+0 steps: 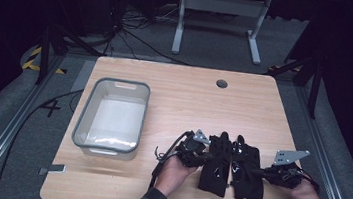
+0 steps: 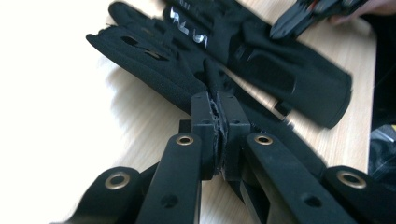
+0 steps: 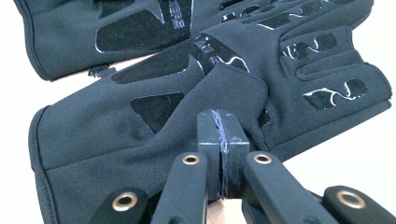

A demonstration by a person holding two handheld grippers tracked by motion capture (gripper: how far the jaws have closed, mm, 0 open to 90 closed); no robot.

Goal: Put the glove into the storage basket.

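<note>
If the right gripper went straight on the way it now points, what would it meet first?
The right gripper, shut on the near glove, points across it. Beyond lies the other glove, probably the first new thing met, though depth is unclear.

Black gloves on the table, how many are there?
2. The left glove lies flat near the table's front edge, pinched by the left gripper. The right glove lies beside it, touching, pinched by the right gripper. Nothing suggests a hidden third.

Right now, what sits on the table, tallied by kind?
Black gloves: 2, the left glove and the right glove, lying side by side.
Grey plastic bin: 1.
Total: 3.
</note>
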